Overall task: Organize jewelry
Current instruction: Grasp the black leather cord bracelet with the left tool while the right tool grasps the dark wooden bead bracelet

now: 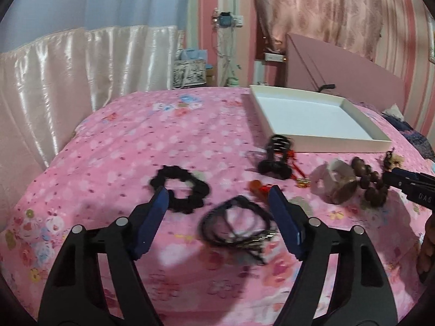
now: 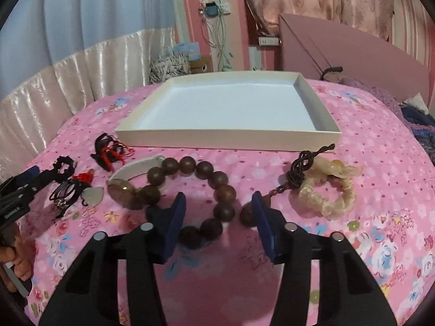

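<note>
1. Two grippers are mine, one in each hand, both pointing down over the bed (image 2: 380,163) with its pink flowered cover.
2. My right gripper (image 2: 218,203) has its jaws standing apart with nothing pressed between the pads; the near arc of the brown bead bracelet (image 2: 214,179) lies on the cover in the gap between them.
3. My left gripper (image 1: 218,198) has its jaws wide and grips nothing; a bundle of thin black cords (image 1: 236,225) lies between its blue fingers (image 1: 155,217).
4. Just past the tip of the left finger lies a black scrunchie (image 1: 180,190), flat on the cover.
5. Near the tip of the other finger lies a small orange and red piece (image 1: 259,186), blurred so that I cannot tell what it is.
6. Beside the bead bracelet on its left lies a wristwatch with a white strap (image 2: 130,182), and left of that a pale heart-shaped pendant (image 2: 92,197).
7. Right of the beads lie a dark knotted cord charm (image 2: 300,168) and a pale chip bracelet (image 2: 329,190), close together.
8. Farther off, a black and red tangle of cords (image 2: 108,149) lies near the left front corner of the white tray (image 2: 217,141).
9. The tray sits on the bed beyond all the jewelry, and nothing lies in it.
10. Behind the bed hang pale curtains (image 1: 68,62) and a pink wall (image 2: 190,13).
</note>
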### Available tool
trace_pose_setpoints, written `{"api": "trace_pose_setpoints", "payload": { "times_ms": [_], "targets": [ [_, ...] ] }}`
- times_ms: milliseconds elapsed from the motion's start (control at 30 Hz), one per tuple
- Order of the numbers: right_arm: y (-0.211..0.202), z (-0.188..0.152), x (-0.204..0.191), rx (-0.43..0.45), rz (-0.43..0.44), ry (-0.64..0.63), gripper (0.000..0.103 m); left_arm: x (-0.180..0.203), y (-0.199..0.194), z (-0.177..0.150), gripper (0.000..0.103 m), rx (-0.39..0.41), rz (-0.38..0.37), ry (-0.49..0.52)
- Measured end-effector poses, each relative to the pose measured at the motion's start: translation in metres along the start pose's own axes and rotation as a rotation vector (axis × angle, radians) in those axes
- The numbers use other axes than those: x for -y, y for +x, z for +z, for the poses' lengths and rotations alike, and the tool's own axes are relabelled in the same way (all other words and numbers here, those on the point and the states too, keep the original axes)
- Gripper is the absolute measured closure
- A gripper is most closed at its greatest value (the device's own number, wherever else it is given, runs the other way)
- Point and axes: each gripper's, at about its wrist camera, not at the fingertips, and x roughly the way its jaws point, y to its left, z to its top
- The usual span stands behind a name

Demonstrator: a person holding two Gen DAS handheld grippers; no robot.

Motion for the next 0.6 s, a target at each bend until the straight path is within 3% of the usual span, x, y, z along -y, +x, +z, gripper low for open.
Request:
{"api": "trace_pose_setpoints", "payload": {
  "times_ms": [100,300,467,600],
  "targets": [
    [0.012,0.003,0.000,-0.026,0.002,0.001,0.070,-0.012,0.003,0.001,0.027,-0.007,0.009,-0.009],
    [0.044,0.016,0.001,-0.124,0.005,0.010,0.071,-0.025,0.009,0.005,0.027,-0.027,0.001,-0.021],
    [0.044,0.013,-0.007,-0.140,-0.048,-0.020,0.071,-0.025,0.016,0.001,0.027,-0.074,-0.032,-0.001],
    [0.038,0.008,-0.008,-0.126,-0.059,-0.020,0.083,-0.019,0.018,-0.004,0.027,-0.107,-0.087,0.021]
  ]
}}
